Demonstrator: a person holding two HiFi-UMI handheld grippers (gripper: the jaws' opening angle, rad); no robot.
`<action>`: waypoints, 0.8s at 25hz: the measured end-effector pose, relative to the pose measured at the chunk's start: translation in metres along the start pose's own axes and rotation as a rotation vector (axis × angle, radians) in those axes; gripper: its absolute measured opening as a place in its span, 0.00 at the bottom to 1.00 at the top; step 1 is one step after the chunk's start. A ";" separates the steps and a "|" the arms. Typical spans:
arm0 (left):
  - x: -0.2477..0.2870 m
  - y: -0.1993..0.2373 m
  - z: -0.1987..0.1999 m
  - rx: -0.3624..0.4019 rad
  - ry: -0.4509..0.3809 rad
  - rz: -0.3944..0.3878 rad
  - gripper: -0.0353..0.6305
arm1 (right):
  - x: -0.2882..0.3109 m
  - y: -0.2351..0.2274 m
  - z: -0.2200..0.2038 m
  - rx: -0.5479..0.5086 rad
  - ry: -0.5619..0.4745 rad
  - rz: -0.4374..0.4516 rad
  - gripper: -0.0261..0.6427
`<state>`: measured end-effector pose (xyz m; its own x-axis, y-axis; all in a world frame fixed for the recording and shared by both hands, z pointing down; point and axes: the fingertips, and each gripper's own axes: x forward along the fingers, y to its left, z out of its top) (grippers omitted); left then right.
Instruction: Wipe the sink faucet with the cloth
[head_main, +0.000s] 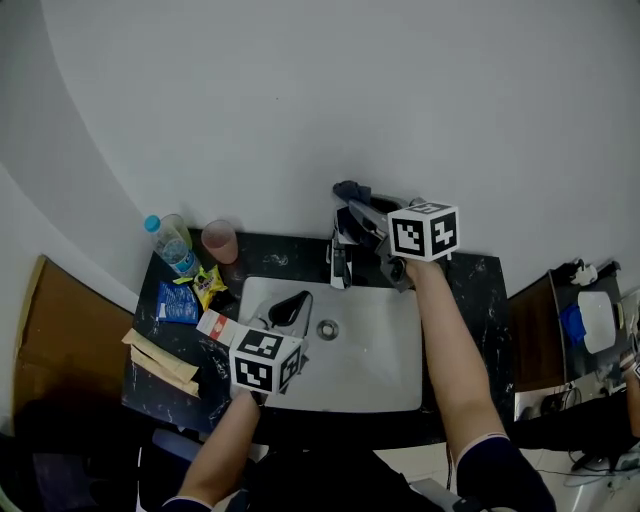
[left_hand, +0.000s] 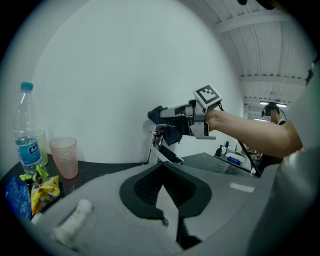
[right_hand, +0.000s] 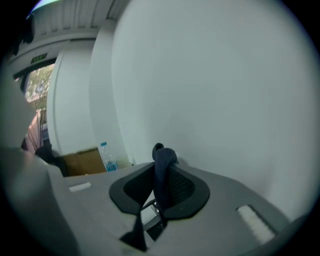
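The left tool (head_main: 290, 308) hangs over the sink's (head_main: 385, 360) near left part, jaws pressed together with nothing between them, as the left gripper view (left_hand: 164, 192) shows. The white sink is set into a dark marbled tabletop (head_main: 480, 300). On the tabletop left of the sink lie a blue packet (head_main: 178, 302) and a yellow snack packet (head_main: 208, 283). Beyond them, at the sink's far left, stand a pink cup (head_main: 220, 240) and a clear water bottle (head_main: 170, 240) with a blue cap.

At the sink's far edge rises the chrome faucet (head_main: 341, 262). The right tool (head_main: 360, 210) is above it, jaws clamped on a dark blue cloth (head_main: 350, 190). The cloth bunches out past the tool's tips (right_hand: 162, 165). Seen from the left gripper view, the cloth (left_hand: 167, 127) hangs just over the faucet's top (left_hand: 161, 147); whether it touches the metal I cannot tell. A plain white wall stands behind the sink.
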<state>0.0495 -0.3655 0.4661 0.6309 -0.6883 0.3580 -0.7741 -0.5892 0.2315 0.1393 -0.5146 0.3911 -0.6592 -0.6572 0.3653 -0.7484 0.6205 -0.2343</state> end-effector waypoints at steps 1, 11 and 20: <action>-0.001 0.000 0.000 -0.002 0.000 -0.001 0.06 | 0.004 0.004 0.002 -0.070 0.045 0.011 0.13; -0.007 0.005 -0.004 -0.008 0.007 -0.014 0.06 | 0.016 0.051 -0.021 -0.463 0.386 0.228 0.13; 0.000 -0.003 0.008 0.014 -0.006 -0.044 0.06 | -0.015 0.079 -0.032 -0.468 0.345 0.219 0.13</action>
<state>0.0519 -0.3673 0.4585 0.6646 -0.6643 0.3421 -0.7450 -0.6247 0.2341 0.0920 -0.4418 0.3961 -0.6739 -0.3658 0.6419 -0.4358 0.8984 0.0545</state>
